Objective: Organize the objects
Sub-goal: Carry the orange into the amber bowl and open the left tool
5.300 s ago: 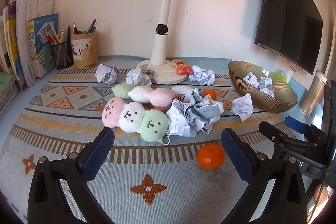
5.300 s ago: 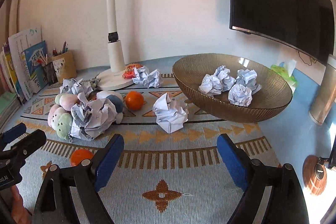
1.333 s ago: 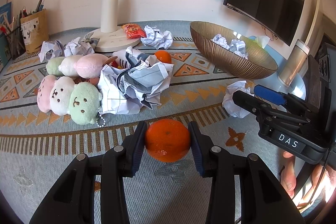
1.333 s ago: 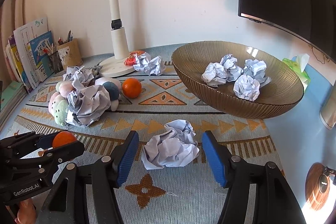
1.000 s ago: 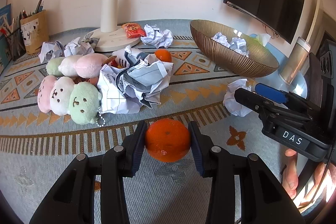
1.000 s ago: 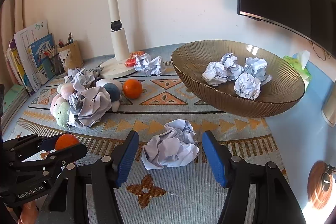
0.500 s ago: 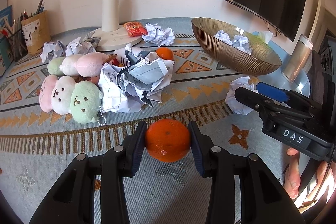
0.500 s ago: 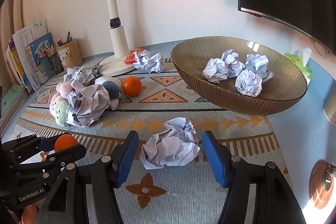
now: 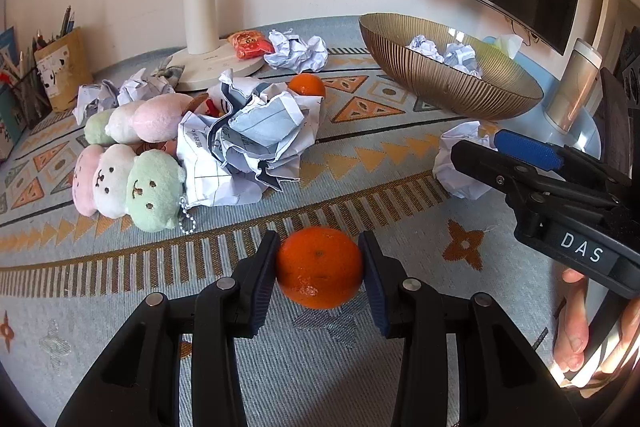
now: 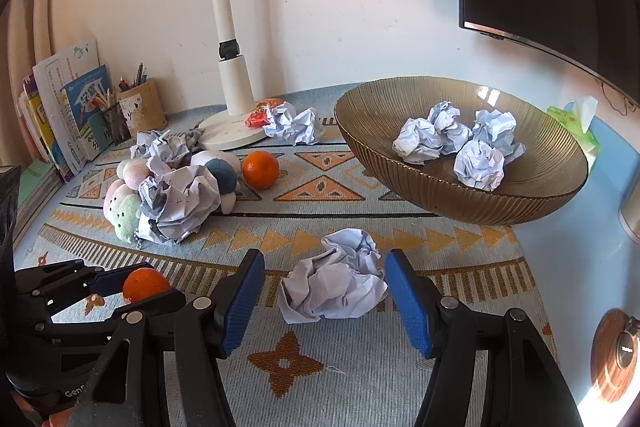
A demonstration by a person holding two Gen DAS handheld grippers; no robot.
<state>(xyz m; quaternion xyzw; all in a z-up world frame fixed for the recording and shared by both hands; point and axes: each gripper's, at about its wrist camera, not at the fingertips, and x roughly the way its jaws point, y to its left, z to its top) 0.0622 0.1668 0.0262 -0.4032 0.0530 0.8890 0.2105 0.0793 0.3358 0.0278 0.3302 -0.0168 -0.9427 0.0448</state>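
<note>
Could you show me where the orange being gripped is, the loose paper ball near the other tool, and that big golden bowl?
orange (image 9: 319, 267): left wrist view, middle of its peel.
loose paper ball (image 10: 334, 283): right wrist view, centre of the crumple.
golden bowl (image 10: 460, 203): right wrist view, ribbed outer wall.

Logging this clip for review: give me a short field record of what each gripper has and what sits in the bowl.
left gripper: shut on an orange
right gripper: open, astride a crumpled paper ball on the mat, pads not touching it
bowl: four paper balls inside
loose on mat: second orange, plush toys, more crumpled paper
</note>
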